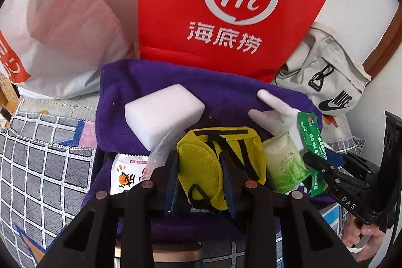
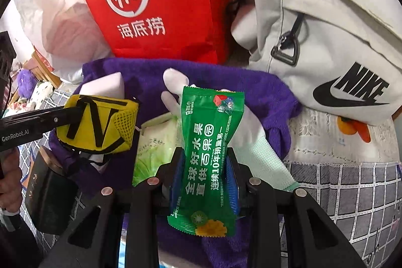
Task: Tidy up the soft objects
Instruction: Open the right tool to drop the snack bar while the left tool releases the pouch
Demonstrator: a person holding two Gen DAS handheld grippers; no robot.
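My left gripper (image 1: 201, 157) is shut on a yellow pouch (image 1: 201, 167) with black straps, held just above a purple towel (image 1: 226, 89). The same yellow pouch (image 2: 98, 124) shows at the left of the right wrist view, with the left gripper (image 2: 72, 112) clamped on it. My right gripper (image 2: 204, 155) is shut on a green wet-wipes packet (image 2: 208, 155); that packet (image 1: 310, 140) also shows in the left wrist view with the right gripper (image 1: 311, 160) holding it. On the towel lie a white sponge block (image 1: 163, 112), a white glove (image 1: 273, 112) and a pale green tissue pack (image 1: 284, 162).
A red paper bag (image 1: 226, 4) stands behind the towel, a white plastic bag (image 1: 57, 24) to its left and a white Nike bag (image 2: 326, 42) to its right. An orange-printed sachet (image 1: 125, 172) lies under the left gripper. A grey checked bedsheet (image 1: 37, 160) covers the surface.
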